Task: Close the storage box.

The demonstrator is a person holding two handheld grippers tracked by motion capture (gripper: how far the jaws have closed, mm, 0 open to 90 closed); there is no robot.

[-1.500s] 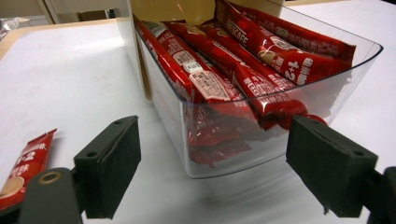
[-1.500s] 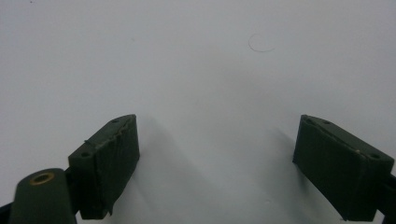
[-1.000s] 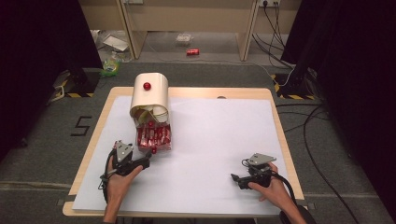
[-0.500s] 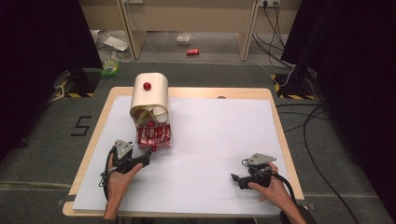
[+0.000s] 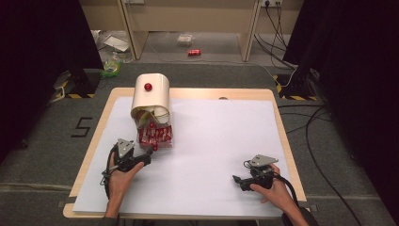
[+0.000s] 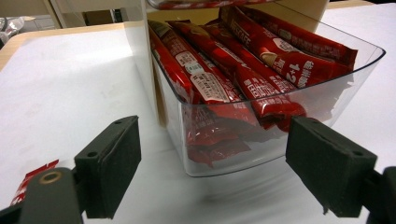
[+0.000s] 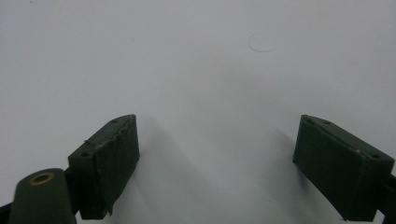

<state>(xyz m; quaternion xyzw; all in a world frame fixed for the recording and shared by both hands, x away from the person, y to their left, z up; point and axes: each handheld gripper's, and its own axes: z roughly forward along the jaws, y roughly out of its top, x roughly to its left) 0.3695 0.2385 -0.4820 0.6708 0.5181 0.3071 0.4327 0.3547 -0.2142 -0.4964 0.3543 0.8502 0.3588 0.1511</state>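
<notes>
Inside, the clear tray (image 6: 280,88) holds red sachets (image 6: 243,65); left tongs (image 6: 212,168) and right tongs (image 7: 217,163) gape, released.

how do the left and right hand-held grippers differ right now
The left hand-held gripper sits close to the clear tray of red sachets, its jaws pointing at it; the right hand-held gripper rests far from it, near the table's right front corner, over bare white sheet. The left one points up and right in the high view, the right one points left. Both are held in a hand, with jaws wide open and nothing between them.
</notes>
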